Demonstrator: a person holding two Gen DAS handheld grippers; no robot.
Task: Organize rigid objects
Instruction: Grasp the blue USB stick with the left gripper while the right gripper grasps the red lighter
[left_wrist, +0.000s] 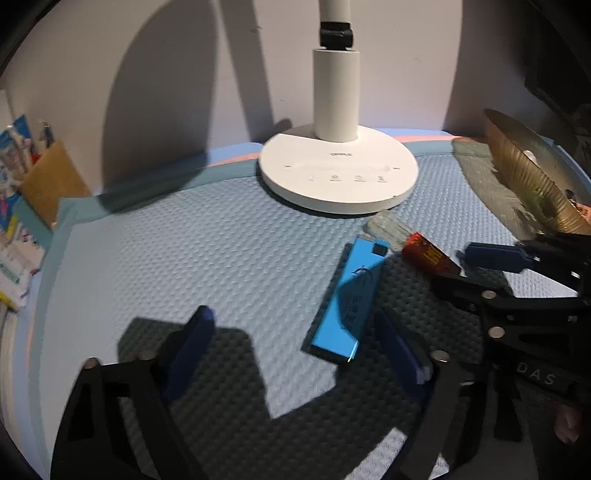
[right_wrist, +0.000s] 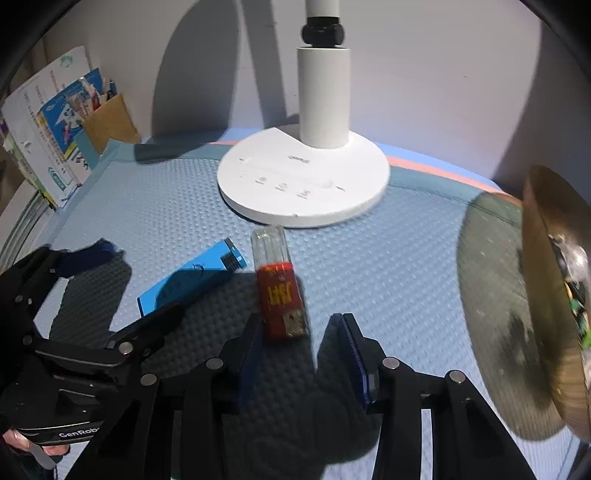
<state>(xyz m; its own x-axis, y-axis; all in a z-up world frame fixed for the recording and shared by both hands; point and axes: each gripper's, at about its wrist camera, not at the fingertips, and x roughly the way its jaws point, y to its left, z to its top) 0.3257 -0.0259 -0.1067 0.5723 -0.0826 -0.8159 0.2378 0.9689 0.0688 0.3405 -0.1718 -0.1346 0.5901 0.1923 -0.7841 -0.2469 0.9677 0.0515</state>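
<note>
The right gripper (right_wrist: 299, 347) has its jaws apart, flanking the metal plug end of the red USB stick (right_wrist: 281, 299) without pressing it. The left gripper (left_wrist: 295, 350) stands open, the blue lighter (left_wrist: 345, 302) lying near its right finger. Both lie flat on the dimpled blue mat (right_wrist: 388, 266), just before the lamp base (right_wrist: 303, 184). Each looks light, stiff and slick-sided; gripping across the long flat flanks seems safest.

Lamp base (right_wrist: 303, 184) blocks back centre; gold dish (right_wrist: 554, 295) blocks right edge; books (right_wrist: 48, 147) crowd left corner. Counter (left_wrist: 184, 258) front-left open.
</note>
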